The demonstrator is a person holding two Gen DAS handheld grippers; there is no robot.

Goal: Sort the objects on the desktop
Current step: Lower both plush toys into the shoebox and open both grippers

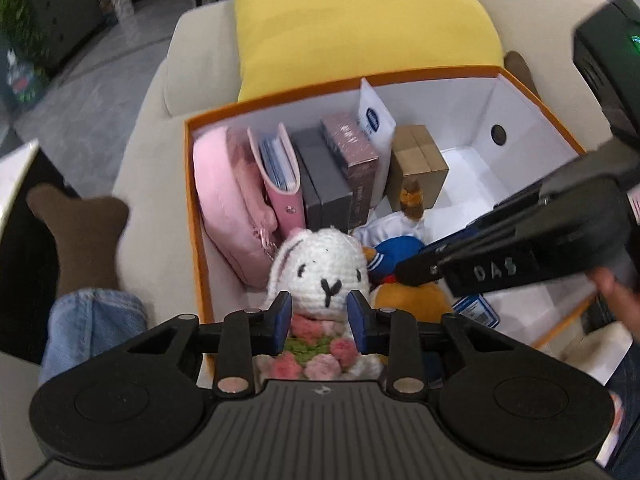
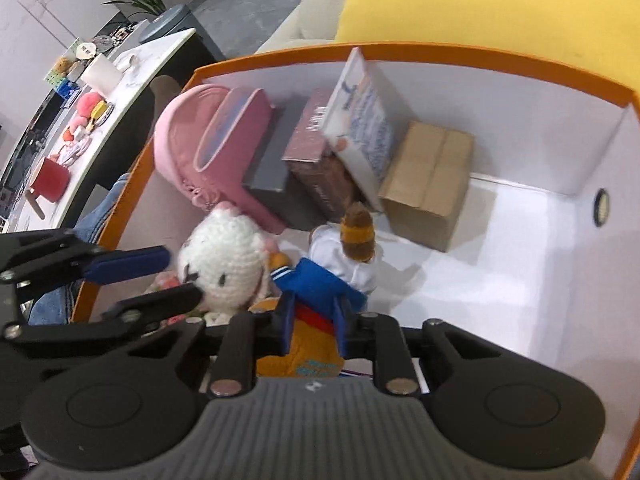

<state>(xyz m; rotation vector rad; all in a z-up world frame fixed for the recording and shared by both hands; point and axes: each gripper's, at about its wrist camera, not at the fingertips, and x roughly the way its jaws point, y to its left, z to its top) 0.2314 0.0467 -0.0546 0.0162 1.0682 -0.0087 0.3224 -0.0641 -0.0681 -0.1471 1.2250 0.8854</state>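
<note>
where jaws cover it, orange plush toy [image 2: 316,354] half hidden

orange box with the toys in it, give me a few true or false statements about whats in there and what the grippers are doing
1. The left gripper has its jaws around the crochet bunny. True.
2. The right gripper is clamped on the cardboard carton. False: it is shut on the plush in the blue jacket.
3. The orange box stands on a bare floor. False: it rests on a beige sofa by a yellow cushion.
4. The pink binder stands upright among the boxes. True.
</note>
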